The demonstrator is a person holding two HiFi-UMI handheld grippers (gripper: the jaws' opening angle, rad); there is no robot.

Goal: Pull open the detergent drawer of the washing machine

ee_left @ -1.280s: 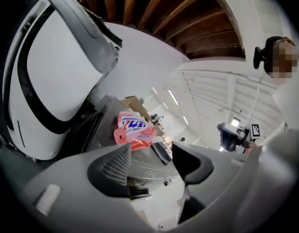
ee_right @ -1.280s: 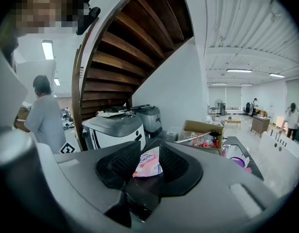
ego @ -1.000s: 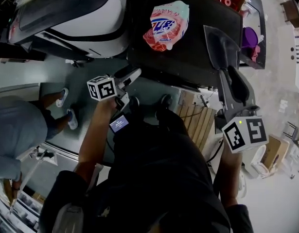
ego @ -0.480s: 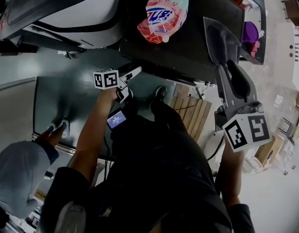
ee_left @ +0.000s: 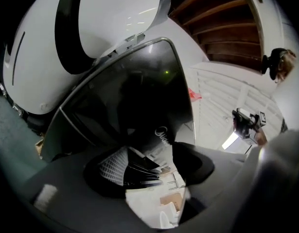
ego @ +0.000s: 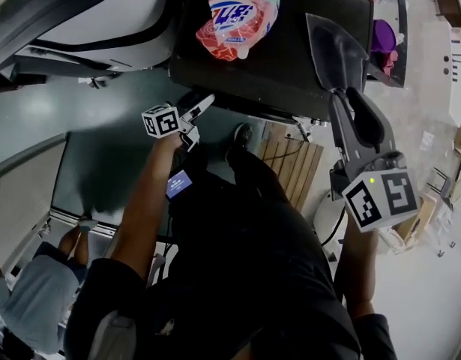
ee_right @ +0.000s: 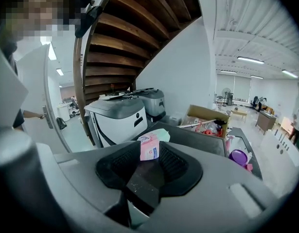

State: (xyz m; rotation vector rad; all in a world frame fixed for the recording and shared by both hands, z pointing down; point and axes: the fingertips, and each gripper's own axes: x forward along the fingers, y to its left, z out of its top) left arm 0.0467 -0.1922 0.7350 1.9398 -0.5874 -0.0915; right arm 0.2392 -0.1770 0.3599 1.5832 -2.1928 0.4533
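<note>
Washing machine: the black-topped washing machine sits at the top middle of the head view. In the left gripper view the washing machine shows a dark glossy face with a script logo, filling the middle of the frame.
Detergent drawer: on that dark face. No view separates the detergent drawer from the panel or shows whether it is in or out.
Left tool: the left tool is held low, just below the machine's front edge, pointing at the face. Whether it touches cannot be told. In its own view the left tool has its 2 pads a small gap apart. The jaws have just been opening, with nothing between them.
Right tool: the right tool hangs over the right part of the machine's top. In its own view the right tool has its jaws apart and empty.
On top: a pink and blue detergent bag lies on the top, well apart from both tools. It shows far off through the right tool's gap.
Left of machine: a white machine with dark bands stands beside it on the green floor.
Right of machine: a purple container, with a cardboard box of red items behind it.
At the base: a wooden pallet lies on the floor, and the person's shoe is just beside it, under the front edge.
Overhead: a wooden stair.
Bystander: a second person is at the lower left, well apart.
</note>
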